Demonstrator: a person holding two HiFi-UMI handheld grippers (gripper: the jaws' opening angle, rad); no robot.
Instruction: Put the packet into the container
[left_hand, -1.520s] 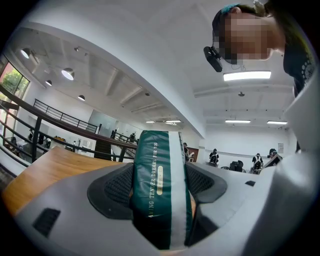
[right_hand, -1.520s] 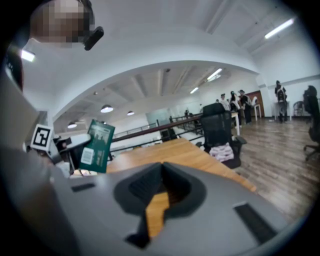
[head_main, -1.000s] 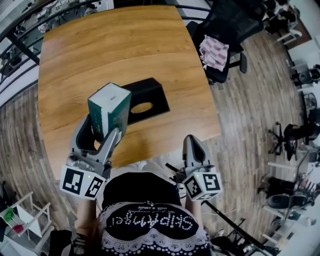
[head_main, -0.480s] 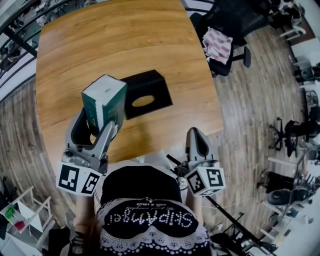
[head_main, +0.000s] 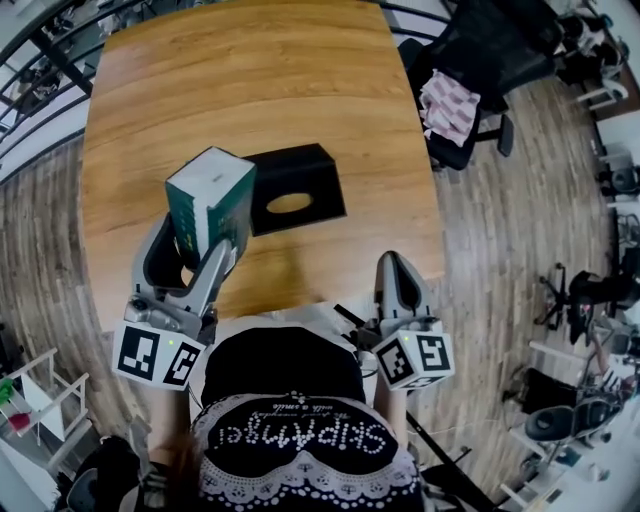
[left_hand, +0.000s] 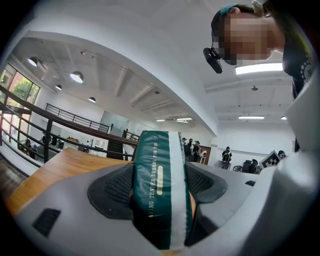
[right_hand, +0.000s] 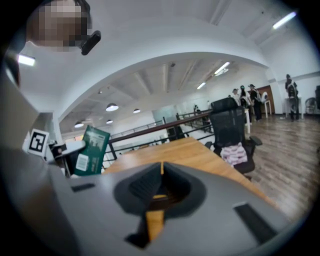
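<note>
Broad wooden worktop (head_main: 250, 90), carrying a black rectangular container (head_main: 300, 190) with an oval slot on top, mid-worktop. Just left of it and raised off the surface: dark green and white film-wrapped packet (head_main: 212, 200), upright, clamped low across its broad faces by the left tool (head_main: 200, 258). Probably light, squashy and slick, so best held firmly at the sides without crushing. Right tool (head_main: 398, 285), near right, pressed together on nothing. Container's inside and packet's lower end hidden; slot width hard to judge.

Bright, even light from ceiling lamps (left_hand: 76, 76). Faint soft shadow on table (head_main: 250, 90) beside container (head_main: 300, 180). Strong fisheye bending around table. Right gripper view foreground blurred.
</note>
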